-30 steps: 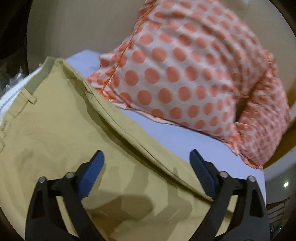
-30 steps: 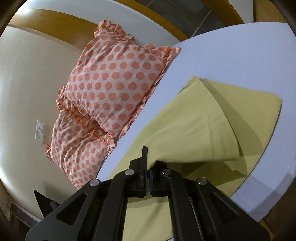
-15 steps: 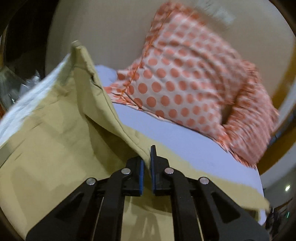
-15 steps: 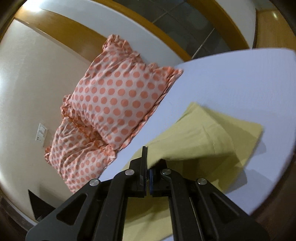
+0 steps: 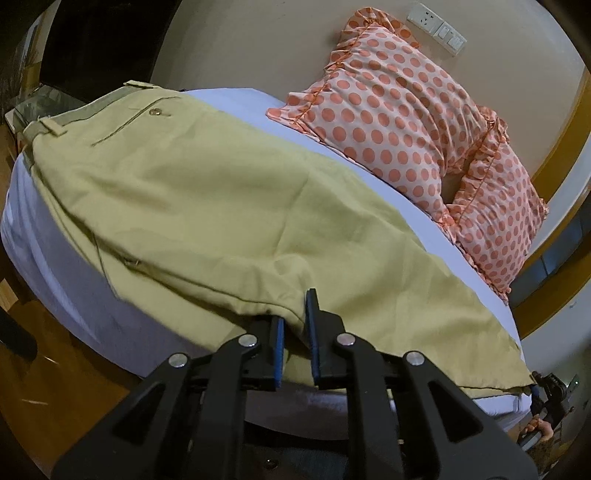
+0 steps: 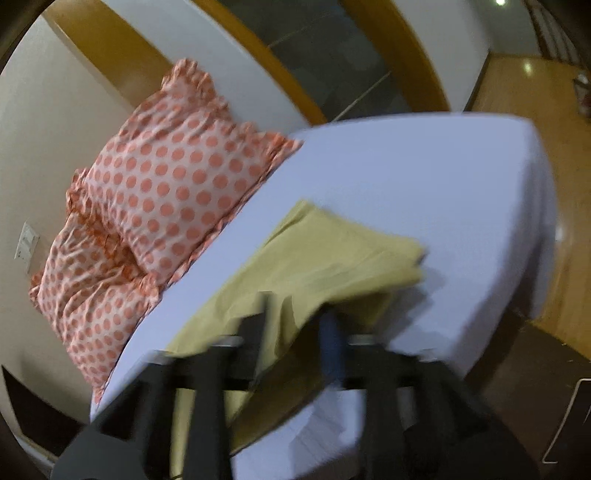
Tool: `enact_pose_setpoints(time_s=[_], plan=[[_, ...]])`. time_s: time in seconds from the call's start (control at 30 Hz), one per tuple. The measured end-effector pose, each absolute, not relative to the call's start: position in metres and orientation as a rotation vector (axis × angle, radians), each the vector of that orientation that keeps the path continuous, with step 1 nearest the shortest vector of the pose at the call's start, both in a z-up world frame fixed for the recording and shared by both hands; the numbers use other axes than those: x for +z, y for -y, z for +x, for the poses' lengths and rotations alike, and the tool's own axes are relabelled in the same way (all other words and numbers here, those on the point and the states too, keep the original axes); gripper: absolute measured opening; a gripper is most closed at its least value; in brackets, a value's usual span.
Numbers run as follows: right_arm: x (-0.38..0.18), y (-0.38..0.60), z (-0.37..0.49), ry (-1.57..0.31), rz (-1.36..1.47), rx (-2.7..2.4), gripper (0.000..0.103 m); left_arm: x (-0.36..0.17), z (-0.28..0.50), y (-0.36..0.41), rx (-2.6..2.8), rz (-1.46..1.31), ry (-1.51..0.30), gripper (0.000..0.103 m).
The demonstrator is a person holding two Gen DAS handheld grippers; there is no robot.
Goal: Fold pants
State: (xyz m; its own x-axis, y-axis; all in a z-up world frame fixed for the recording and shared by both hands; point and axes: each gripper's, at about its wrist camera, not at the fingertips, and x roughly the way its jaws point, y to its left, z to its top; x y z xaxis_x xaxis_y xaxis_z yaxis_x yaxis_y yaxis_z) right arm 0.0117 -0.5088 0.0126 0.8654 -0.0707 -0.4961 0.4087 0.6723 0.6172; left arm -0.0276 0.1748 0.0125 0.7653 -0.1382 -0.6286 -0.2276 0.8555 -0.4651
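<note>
Khaki pants (image 5: 229,206) lie lengthwise on the white bed (image 5: 55,258), waistband and back pocket button at the far left. My left gripper (image 5: 295,328) is shut on the pants' near edge at the bed's front side. In the right wrist view the leg end of the pants (image 6: 332,258) lies folded on the sheet. My right gripper (image 6: 299,332) is blurred; its jaws stand apart with khaki cloth draped between them. The right gripper also shows at the far right of the left wrist view (image 5: 546,406).
Two polka-dot pillows (image 5: 406,122) lean against the beige wall at the head of the bed, also in the right wrist view (image 6: 155,192). Wooden floor (image 6: 535,110) lies beyond the bed's far corner. A wall socket (image 5: 439,27) sits above the pillows.
My left gripper closed on the pants' edge and pulled it toward the bed's front side, spreading the pants flat. My right gripper's jaws have parted and the view moved back fast.
</note>
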Motion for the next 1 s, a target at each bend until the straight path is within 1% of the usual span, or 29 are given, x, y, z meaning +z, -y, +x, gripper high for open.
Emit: enact_pose_setpoints(time_s=[0.03,0.13,0.27,0.33,0.4,0.5,0.53,0.6,0.63,0.7,0.8,0.87,1.0], plan=[[0.014,0.511,0.004,-0.437,0.787,-0.313,0.059,0.012,-0.031,-0.175,0.045,-0.555,-0.700,0.017],[0.010,0.521,-0.007,-0.423,0.811,-0.363,0.059,0.011,-0.039,-0.175,0.034,-0.555,-0.676,0.031],[-0.013,0.529,-0.003,-0.477,0.910,-0.335,0.059,0.012,-0.052,-0.178,0.015,-0.564,-0.642,0.039],[-0.015,0.524,-0.002,-0.466,0.915,-0.309,0.059,0.014,-0.060,-0.181,0.020,-0.572,-0.622,0.046],[-0.017,0.515,0.003,-0.477,0.918,-0.238,0.059,0.016,-0.067,-0.184,0.031,-0.580,-0.601,0.049],[-0.015,0.498,0.013,-0.486,0.887,-0.181,0.059,0.019,-0.076,-0.192,0.047,-0.595,-0.574,0.052],[-0.015,0.493,0.015,-0.486,0.866,-0.180,0.056,0.019,-0.077,-0.193,0.055,-0.598,-0.571,0.052],[-0.017,0.488,0.021,-0.493,0.841,-0.187,0.036,0.019,-0.079,-0.197,0.068,-0.608,-0.564,0.052],[-0.016,0.487,0.019,-0.465,0.824,-0.194,0.003,0.019,-0.080,-0.200,0.072,-0.610,-0.562,0.053],[-0.014,0.487,0.023,-0.438,0.835,-0.152,0.003,0.018,-0.082,-0.204,0.083,-0.614,-0.557,0.054],[0.009,0.469,0.032,-0.386,0.742,-0.126,0.003,0.018,-0.084,-0.211,0.100,-0.616,-0.551,0.055],[0.034,0.442,0.044,-0.359,0.673,-0.036,0.003,0.017,-0.086,-0.214,0.107,-0.613,-0.546,0.056],[0.080,0.342,0.067,-0.336,0.514,0.269,0.003,0.014,-0.091,-0.216,0.108,-0.592,-0.544,0.058]])
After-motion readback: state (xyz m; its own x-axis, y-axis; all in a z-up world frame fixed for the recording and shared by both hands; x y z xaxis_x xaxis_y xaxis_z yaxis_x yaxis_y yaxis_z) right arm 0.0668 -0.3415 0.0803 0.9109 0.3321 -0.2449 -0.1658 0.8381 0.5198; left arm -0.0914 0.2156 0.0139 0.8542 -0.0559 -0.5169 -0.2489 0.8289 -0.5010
